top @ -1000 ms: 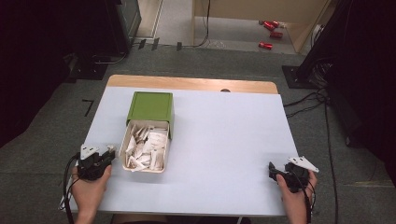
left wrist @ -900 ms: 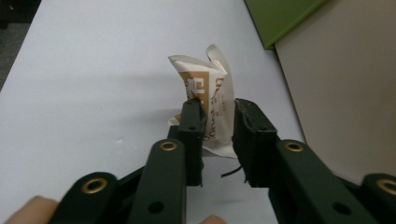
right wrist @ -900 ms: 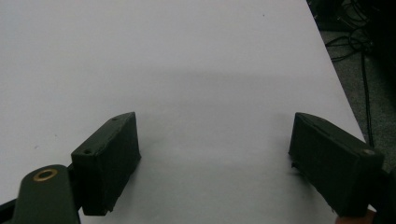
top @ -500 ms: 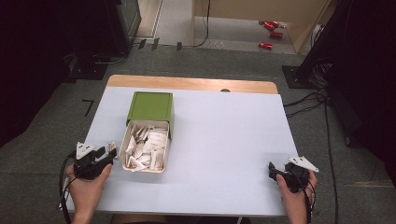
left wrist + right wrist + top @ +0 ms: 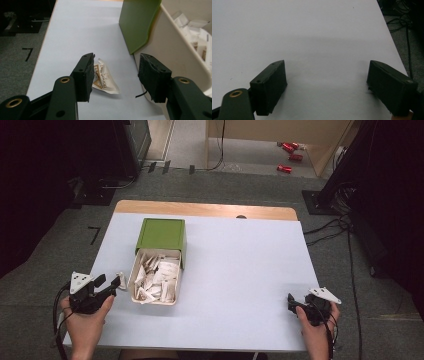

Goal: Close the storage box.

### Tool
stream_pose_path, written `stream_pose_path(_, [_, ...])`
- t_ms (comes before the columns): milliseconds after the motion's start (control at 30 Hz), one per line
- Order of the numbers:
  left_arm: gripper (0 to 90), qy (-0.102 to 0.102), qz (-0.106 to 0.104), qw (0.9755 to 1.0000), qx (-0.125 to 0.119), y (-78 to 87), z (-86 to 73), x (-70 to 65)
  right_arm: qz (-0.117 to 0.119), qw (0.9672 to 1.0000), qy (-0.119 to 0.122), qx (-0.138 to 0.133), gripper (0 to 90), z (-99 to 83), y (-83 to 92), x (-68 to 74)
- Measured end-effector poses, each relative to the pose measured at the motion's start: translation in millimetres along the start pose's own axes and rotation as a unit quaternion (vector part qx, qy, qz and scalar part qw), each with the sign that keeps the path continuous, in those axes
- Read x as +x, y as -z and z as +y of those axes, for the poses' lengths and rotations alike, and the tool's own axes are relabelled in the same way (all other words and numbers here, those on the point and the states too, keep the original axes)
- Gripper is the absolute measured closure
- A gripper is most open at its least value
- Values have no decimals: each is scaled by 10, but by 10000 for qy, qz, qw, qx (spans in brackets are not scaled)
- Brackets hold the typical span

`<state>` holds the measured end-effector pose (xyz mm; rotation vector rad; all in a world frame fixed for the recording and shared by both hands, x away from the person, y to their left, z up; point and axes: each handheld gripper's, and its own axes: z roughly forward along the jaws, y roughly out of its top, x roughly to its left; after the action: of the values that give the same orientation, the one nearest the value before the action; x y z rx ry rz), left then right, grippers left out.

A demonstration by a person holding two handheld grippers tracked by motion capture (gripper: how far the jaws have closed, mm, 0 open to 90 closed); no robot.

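Note:
A cream tray (image 5: 135, 270) full of several white sachets slides out of a green sleeve box (image 5: 161, 234) on the white table (image 5: 240, 270). One loose sachet (image 5: 121, 279) (image 5: 103, 80) lies on the table just left of the tray. My left gripper (image 5: 111, 285) (image 5: 115, 73) is open, its jaws low over the table with the sachet lying just ahead between them, beside the left jaw. My right gripper (image 5: 294, 303) (image 5: 327, 82) rests open near the table's front right corner, with bare table between its jaws.
The tray's cream wall (image 5: 172, 55) and the green sleeve (image 5: 136, 22) stand close on the right of my left gripper. The table's left edge (image 5: 42, 50) drops to grey floor. Cables (image 5: 330, 227) and red cans (image 5: 290, 150) lie on the floor beyond.
My left gripper has crept forward and right toward the loose sachet beside the tray. The right gripper has stayed still.

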<state>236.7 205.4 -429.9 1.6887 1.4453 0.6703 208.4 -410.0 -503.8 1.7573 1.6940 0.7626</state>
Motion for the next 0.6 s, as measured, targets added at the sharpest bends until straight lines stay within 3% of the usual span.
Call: stream_pose_path(600, [526, -54, -264, 9985, -468, 253, 160, -185, -5, 10000, -22, 6, 157, -2, 3, 3])
